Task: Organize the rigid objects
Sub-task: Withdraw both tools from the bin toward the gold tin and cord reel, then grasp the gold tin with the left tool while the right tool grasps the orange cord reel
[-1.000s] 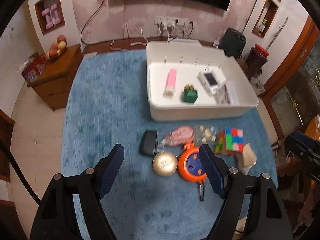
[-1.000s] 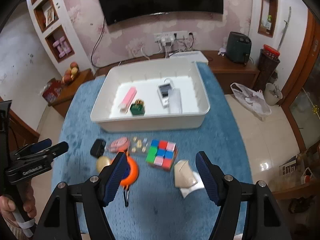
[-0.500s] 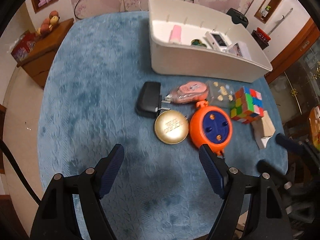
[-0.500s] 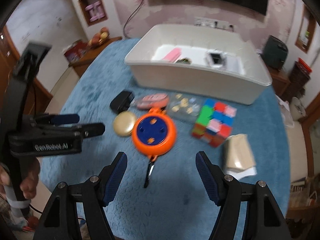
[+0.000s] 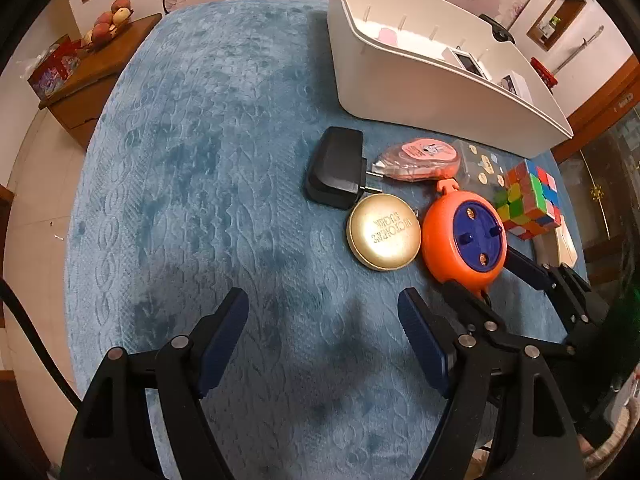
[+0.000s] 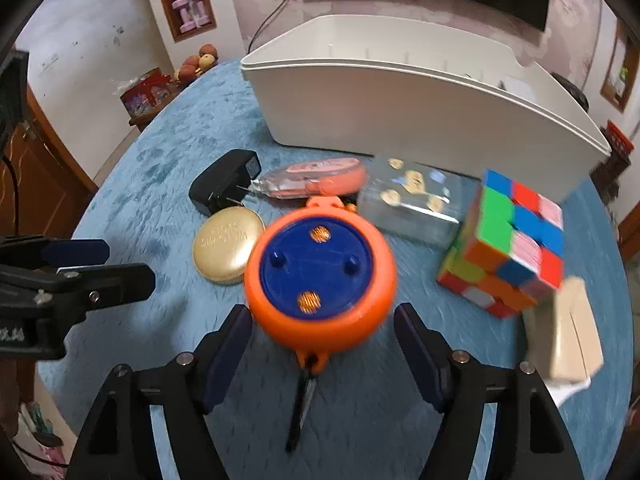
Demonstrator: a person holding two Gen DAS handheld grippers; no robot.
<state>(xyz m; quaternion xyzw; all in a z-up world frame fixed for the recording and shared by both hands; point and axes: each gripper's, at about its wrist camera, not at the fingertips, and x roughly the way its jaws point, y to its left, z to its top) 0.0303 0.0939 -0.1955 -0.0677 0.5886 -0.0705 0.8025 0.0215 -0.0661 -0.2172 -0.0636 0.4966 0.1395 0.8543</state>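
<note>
The white bin (image 5: 440, 80) holds a pink item (image 5: 386, 35) and a small device (image 5: 466, 60); both hand-held grippers (image 5: 322, 332) (image 6: 322, 340) gape empty.

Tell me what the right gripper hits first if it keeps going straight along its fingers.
Most likely the orange and blue round case. It sits dead ahead of the open right gripper, its near edge almost between the fingers. The white bin lies well behind it. Exact depth is unclear because of blur.
</note>
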